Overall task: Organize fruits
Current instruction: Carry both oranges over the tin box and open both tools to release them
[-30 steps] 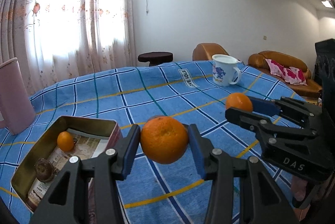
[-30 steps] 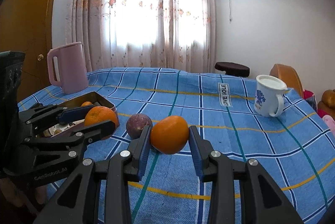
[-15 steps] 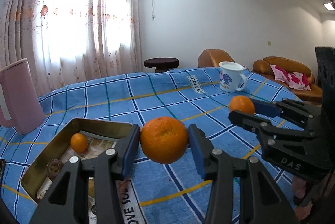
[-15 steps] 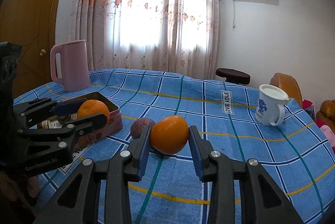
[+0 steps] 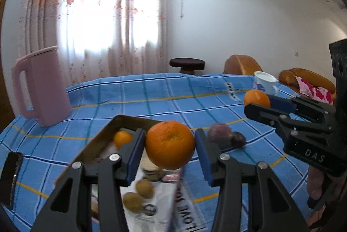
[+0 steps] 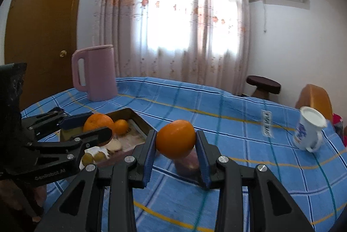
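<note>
Left two-finger black gripper with blue pads (image 5: 170,145) clenched on a large round orange (image 5: 170,144), held in the air over the near part of the open rectangular metal tin (image 5: 95,140). Right two-finger black gripper with blue pads (image 6: 176,142) clenched on a second, smoother round orange (image 6: 175,138), carried above the blue checked tablecloth (image 6: 227,130), off to the right of the tin's corner (image 6: 138,117). Seen from the left wrist, that second orange (image 5: 257,97) well apart from the first, out toward the white mug with a blue print (image 5: 265,83).

Inside the tin: a small orange fruit (image 5: 122,138) near the far wall, two small brownish-green round fruits (image 5: 138,194) on printed paper nearer the camera, other contents too blurred to tell. Tin's far rim visible as a raised metal edge; right-hand wall lost in motion blur. Just beyond the tin's right side, two dark purple round fruits (image 5: 226,137) lay touching on the cloth.

Tall pink plastic jug with a handle (image 5: 41,87) stood upright toward the table's far left, well apart from the tin. Dark flat phone-like slab (image 5: 10,177) lay at the left edge of the table. Stretch of bare cloth between tin, jug and mug. Cloth edge curved away at the back, with a dark round stool (image 5: 187,63) and brown leather chair (image 5: 240,63) beyond.
</note>
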Tool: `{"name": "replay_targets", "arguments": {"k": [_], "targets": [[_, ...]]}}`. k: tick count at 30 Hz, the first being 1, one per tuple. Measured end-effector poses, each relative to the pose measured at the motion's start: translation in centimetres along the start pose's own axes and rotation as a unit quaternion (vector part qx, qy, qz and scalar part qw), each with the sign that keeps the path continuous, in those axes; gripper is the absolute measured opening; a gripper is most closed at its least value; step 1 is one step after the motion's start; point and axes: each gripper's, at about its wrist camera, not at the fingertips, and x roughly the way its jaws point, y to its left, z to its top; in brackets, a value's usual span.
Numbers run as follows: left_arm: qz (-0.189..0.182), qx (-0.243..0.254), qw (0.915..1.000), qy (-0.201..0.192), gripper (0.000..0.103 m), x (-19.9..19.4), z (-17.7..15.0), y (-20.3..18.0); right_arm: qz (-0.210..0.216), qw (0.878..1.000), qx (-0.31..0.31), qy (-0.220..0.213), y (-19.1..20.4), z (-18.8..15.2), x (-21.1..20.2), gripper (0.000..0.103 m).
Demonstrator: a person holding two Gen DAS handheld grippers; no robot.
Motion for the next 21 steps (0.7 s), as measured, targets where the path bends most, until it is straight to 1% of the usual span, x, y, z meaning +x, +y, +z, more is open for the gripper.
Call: {"name": "replay_targets", "arguments": {"k": [8,16,21], "targets": [[0.026,-0.018,0.9994,0.013,0.049,0.1,-0.4,3.2,0.038,0.999,-0.014,0.012,3.1,1.2,3.0,0.038],[0.047,-0.034,0.9977,0.035,0.049,0.8,-1.1,6.3,0.075,0.996,-0.03,0.034,6.5,1.3,5.6,0.038],[0.055,-0.047,0.9963,0.046,0.049,1.1,-1.5,7.8,0.088,0.994,-0.035,0.05,7.8,0.8,6.9,0.038]]}}
